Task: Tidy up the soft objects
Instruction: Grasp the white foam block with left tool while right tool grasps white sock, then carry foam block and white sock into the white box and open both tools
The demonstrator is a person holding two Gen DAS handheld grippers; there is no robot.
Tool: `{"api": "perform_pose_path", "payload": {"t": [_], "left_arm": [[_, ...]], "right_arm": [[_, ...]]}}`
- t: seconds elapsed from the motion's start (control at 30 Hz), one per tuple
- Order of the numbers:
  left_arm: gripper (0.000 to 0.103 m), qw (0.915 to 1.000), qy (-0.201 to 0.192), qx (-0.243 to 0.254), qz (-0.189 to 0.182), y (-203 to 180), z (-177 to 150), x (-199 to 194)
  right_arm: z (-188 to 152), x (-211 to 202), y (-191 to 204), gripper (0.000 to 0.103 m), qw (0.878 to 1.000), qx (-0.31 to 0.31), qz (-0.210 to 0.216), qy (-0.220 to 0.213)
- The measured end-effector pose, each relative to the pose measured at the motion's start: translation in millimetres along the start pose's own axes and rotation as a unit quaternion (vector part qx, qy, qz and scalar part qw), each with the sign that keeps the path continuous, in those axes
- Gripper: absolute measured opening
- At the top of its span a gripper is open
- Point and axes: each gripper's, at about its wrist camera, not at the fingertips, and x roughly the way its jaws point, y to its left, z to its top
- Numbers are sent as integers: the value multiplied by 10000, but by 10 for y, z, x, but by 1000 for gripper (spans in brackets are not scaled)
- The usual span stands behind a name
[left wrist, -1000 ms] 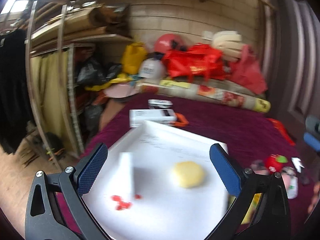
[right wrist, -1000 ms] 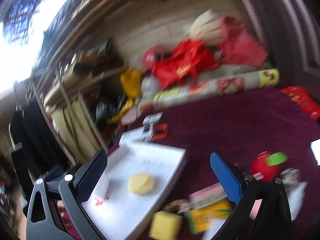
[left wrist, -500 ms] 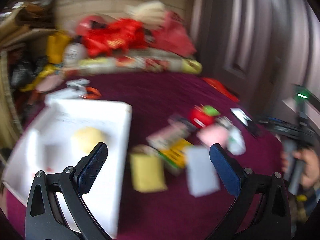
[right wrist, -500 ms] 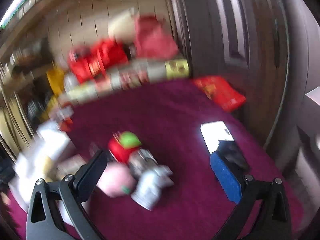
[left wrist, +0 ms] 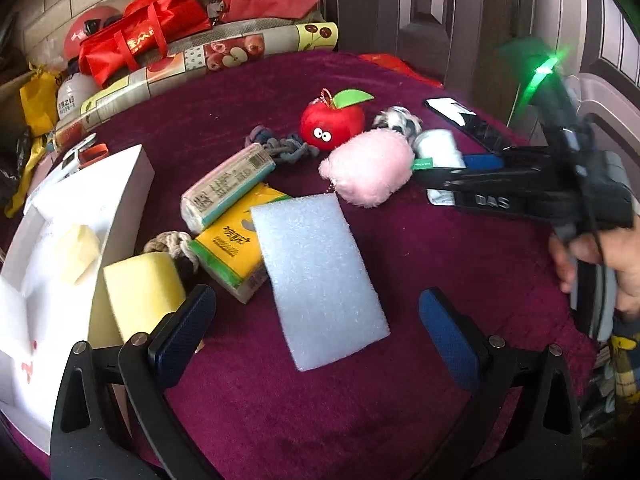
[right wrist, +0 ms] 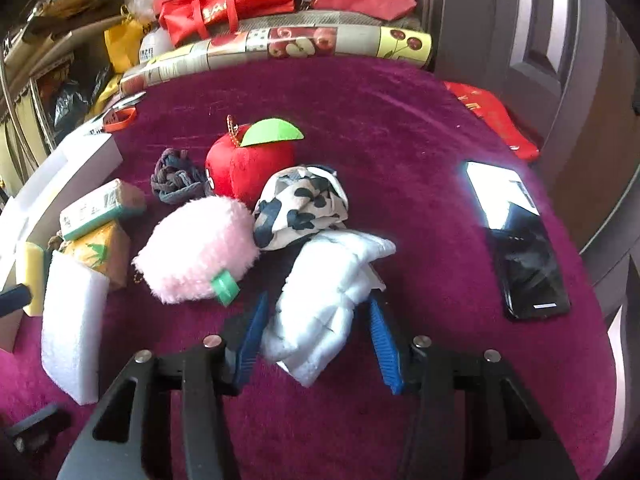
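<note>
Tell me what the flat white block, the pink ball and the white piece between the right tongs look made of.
Flat white block: foam sheet, going by its matte, finely pebbled face and clean-cut edges. Pink ball: plush, long fuzzy pile with a green tag. White piece between the closing right tongs: probably quilted padded fabric, slightly shiny, with stitched squares.

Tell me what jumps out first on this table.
The red plush apple with its green leaf stands mid-cloth, a fluffy pink plush lying just in front of it. Nearer, the right gripper has its jaws closing around a white padded pouch. To the left, a pale foam slab lies ahead of the open left gripper.
</note>
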Motion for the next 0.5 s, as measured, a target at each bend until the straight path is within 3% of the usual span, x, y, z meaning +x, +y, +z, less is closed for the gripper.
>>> {"api": "perform_pose_path", "payload": {"t": [0.03, 0.13, 0.23, 0.5], "left_arm": [[98, 10000, -10, -2, -2, 9, -9, 17], [73, 9998, 85, 58, 170, -5, -11, 97], [55, 9995, 324, -64, -4, 18, -34, 222], [52, 9997, -211, -20, 128, -17, -10, -30]], "right_arm": [[-38, -40, 4, 44, 10000, 8, 6, -61], [-62, -129, -27, 41, 9997, 116, 81, -205], [-42, -93, -52, 41, 9995, 213, 139, -174], [-39, -161, -65, 41, 9987, 295, 149, -388]]}}
